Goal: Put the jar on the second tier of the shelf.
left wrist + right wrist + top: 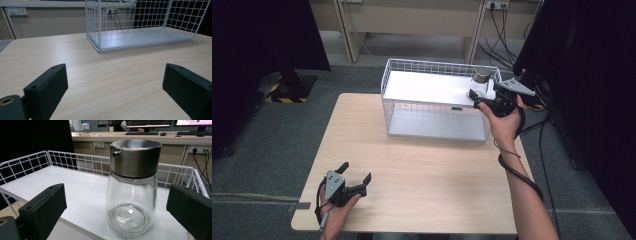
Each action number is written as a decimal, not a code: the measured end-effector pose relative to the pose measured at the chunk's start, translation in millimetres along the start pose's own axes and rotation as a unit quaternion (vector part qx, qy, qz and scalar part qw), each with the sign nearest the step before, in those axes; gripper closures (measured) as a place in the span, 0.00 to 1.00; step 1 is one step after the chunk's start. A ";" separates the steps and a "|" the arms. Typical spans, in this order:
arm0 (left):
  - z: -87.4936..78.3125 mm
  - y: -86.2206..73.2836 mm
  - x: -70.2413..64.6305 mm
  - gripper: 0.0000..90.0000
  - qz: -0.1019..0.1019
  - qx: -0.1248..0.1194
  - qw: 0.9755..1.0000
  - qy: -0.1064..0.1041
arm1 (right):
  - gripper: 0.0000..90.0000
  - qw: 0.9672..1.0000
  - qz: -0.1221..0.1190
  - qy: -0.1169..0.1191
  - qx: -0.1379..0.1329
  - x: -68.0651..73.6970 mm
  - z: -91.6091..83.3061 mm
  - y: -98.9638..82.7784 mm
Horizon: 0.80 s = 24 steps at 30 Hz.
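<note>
A clear glass jar (481, 82) with a brushed steel spout lid stands upright on the white upper shelf of a wire basket (392, 80), at its right end. My right gripper (475, 99) is held just in front of the jar, open. In the right gripper view the jar (132, 195) sits between and beyond the wide-apart jaws of that gripper (116, 197), untouched. My left gripper (357, 171) rests low over the table's front left, open with nothing in it. In the left gripper view this gripper (115, 82) looks across bare wood toward the basket (100, 25).
The wooden table (422, 180) carries the basket at its far edge. The basket's lower shelf (437, 125) is bare. Cables and desks stand behind the table, and dark partitions rise at both sides.
</note>
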<state>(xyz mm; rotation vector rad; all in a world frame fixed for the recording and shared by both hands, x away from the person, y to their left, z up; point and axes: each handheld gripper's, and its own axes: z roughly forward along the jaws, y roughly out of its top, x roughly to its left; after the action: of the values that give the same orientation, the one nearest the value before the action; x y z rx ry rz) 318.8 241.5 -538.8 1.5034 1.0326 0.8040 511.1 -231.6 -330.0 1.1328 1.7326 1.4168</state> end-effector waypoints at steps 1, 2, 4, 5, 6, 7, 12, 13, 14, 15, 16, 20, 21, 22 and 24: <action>0.0 0.0 0.0 0.06 0.000 0.000 1.000 0.000 | 0.04 1.000 0.000 0.001 -0.002 0.2 -1.3 -1.3; 0.0 0.0 -0.1 0.06 0.001 0.000 1.000 0.000 | 0.04 1.000 0.000 0.002 -0.002 0.5 -2.5 -2.5; 0.0 0.0 -0.2 0.06 0.001 0.000 1.000 0.001 | 0.04 1.000 0.000 0.002 -0.001 0.9 -4.6 -4.9; 0.0 0.0 -0.3 0.06 0.001 0.000 1.000 0.001 | 0.04 1.000 -0.002 0.002 -0.002 1.0 -5.6 -5.9; -0.1 0.0 -0.3 0.06 0.001 0.000 1.000 0.001 | 0.04 1.000 -0.001 0.003 -0.002 1.4 -6.7 -6.9; 0.0 0.0 -0.3 0.06 0.001 0.000 1.000 0.001 | 0.04 1.000 -0.001 0.004 -0.003 1.8 -7.9 -7.8; 0.0 0.0 -0.2 0.06 0.001 0.000 1.000 0.001 | 0.04 1.000 -0.002 0.009 -0.003 3.6 -12.6 -12.5; -0.1 0.0 -0.2 0.06 0.001 -0.001 1.000 0.001 | 0.04 1.000 -0.002 0.009 -0.003 3.7 -13.5 -13.7; -0.1 0.0 -0.2 0.06 0.001 -0.001 1.000 0.001 | 0.04 1.000 -0.001 0.010 -0.003 3.8 -14.5 -14.8; -0.1 0.0 -0.2 0.06 0.001 0.000 1.000 0.001 | 0.04 1.000 0.000 0.010 -0.002 4.0 -15.4 -16.1; 0.0 0.0 -0.2 0.06 0.001 0.000 1.000 0.001 | 0.04 1.000 0.000 0.011 -0.002 4.1 -16.5 -17.3; 0.0 0.0 -0.4 0.06 0.001 0.000 1.000 0.001 | 0.04 1.000 0.000 0.013 -0.001 4.0 -20.4 -21.6; 0.0 0.0 -0.4 0.06 0.001 0.000 1.000 0.001 | 0.04 1.000 0.000 0.014 -0.001 4.0 -21.3 -22.7; 0.0 0.0 -0.4 0.06 0.002 0.000 1.000 0.001 | 0.04 1.000 0.000 0.014 0.000 4.0 -22.2 -23.7; 0.0 0.0 -0.4 0.06 0.001 0.000 1.000 0.002 | 0.04 1.000 0.001 0.015 -0.001 4.1 -24.1 -25.8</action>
<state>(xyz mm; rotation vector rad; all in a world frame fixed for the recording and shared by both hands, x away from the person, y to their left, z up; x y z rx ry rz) 318.7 241.2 -538.8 1.5031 1.0332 0.8084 482.5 -239.9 -349.3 1.1181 1.7519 1.4427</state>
